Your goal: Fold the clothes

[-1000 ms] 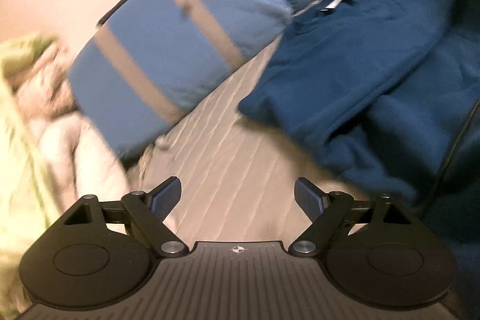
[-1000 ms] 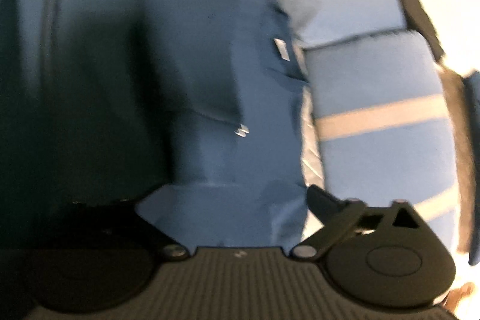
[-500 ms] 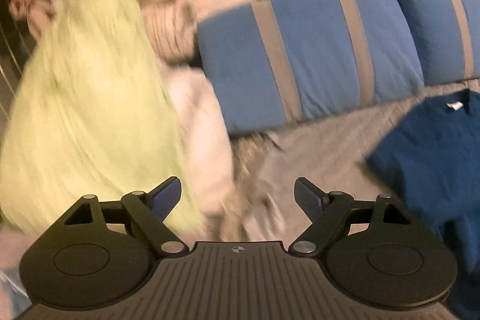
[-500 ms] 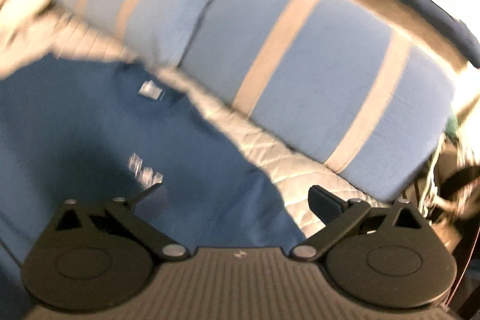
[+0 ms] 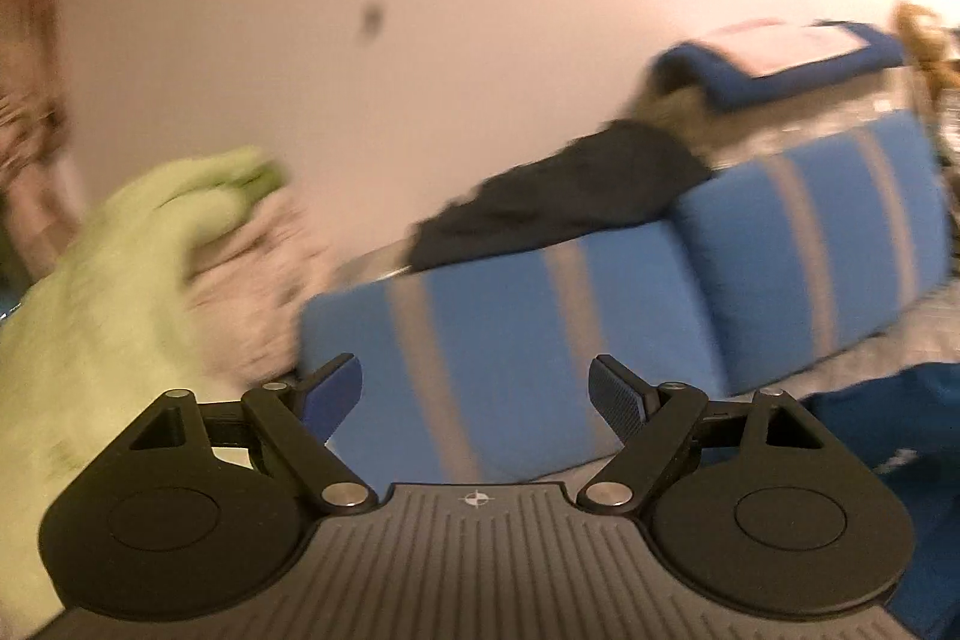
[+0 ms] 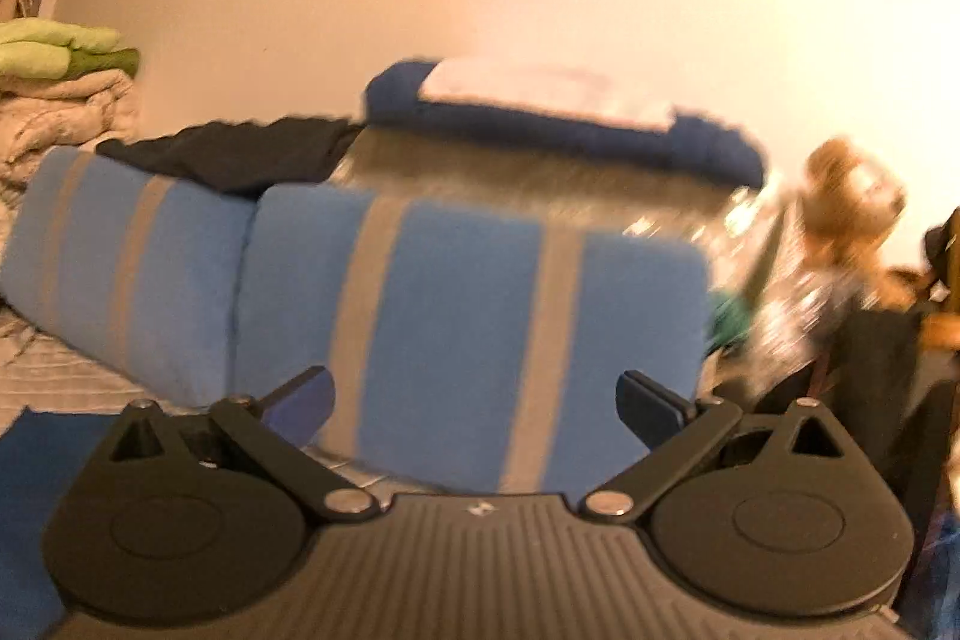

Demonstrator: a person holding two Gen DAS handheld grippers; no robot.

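Both spread and empty: left gripper (image 5: 475, 394), right gripper (image 6: 475, 400), aimed at striped cushions (image 6: 456, 316). Blue garment (image 5: 888, 436) at four o'clock; fold state hidden, stage unclear.

Two blue cushions w/ grey stripes (image 6: 468, 316) stood along pale wall (image 5: 480, 10). Quilted grey bedcover (image 6: 54, 370) below. Brown stuffed toy (image 6: 852, 208) at right, blurred. Small dark mark (image 5: 372, 19) on wall.
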